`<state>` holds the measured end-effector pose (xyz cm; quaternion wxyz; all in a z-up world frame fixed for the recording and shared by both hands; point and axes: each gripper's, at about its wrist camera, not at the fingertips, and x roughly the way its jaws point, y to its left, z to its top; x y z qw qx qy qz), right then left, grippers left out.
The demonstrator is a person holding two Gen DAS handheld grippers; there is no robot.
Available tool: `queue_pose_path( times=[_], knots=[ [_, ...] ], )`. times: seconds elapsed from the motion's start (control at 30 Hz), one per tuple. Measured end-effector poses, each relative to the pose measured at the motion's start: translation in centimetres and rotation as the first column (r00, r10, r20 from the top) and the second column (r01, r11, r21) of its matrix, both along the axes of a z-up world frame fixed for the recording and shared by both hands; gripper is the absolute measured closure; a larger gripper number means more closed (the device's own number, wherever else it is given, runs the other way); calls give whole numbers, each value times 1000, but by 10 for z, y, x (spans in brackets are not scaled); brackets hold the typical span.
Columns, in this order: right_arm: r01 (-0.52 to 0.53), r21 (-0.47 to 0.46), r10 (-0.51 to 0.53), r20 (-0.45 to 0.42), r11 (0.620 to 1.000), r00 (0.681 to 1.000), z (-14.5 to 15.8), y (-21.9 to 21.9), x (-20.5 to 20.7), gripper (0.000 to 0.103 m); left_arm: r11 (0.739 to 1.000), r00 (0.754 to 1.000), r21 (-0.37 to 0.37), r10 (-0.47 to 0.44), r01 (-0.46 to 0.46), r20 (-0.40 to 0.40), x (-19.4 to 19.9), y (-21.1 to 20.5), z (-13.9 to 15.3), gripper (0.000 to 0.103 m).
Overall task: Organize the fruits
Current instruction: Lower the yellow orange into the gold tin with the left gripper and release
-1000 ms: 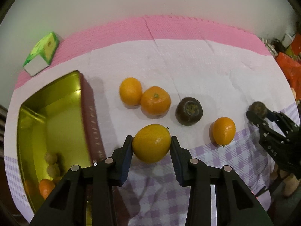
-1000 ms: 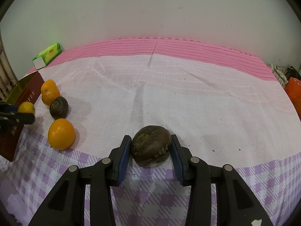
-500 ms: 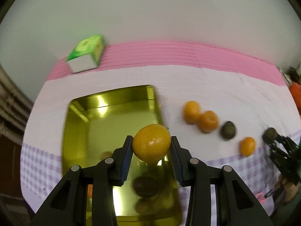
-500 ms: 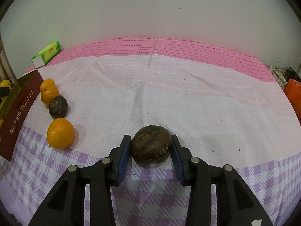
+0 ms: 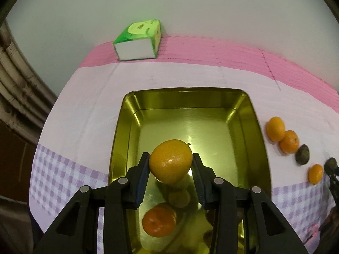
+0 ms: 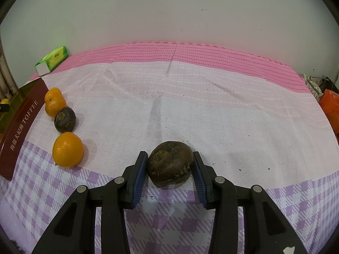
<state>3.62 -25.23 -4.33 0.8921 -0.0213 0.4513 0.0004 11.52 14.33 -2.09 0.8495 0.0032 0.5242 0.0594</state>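
My left gripper [image 5: 170, 163] is shut on a yellow-orange citrus fruit [image 5: 170, 161] and holds it above the open gold tin [image 5: 190, 99]. Inside the tin lie an orange mandarin [image 5: 159, 222] and some small fruits, partly hidden by my fingers. My right gripper [image 6: 170, 166] is shut on a dark brown fruit [image 6: 170, 166] just above the checked cloth. To its left lie two small oranges [image 6: 54, 103], a dark fruit [image 6: 65, 119] and a larger orange [image 6: 67, 149], beside the tin's red side [image 6: 23, 127].
A green tissue pack [image 5: 137, 40] lies at the back on the pink cloth, also in the right wrist view [image 6: 53, 60]. A wall stands behind the table. Orange bags [image 6: 330, 105] sit at the far right edge.
My left gripper has carried the citrus fruit leftward from the cloth to above the tin. My right gripper has held the dark fruit nearly still.
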Motion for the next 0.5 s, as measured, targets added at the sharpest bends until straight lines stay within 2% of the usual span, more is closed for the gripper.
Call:
queue_pose_path(
  times=[0.5],
  knots=[
    [0, -1, 0, -1, 1000, 1000, 0, 0, 0, 64, 999, 999, 33, 19, -17, -48, 6, 6, -21, 63]
  ],
)
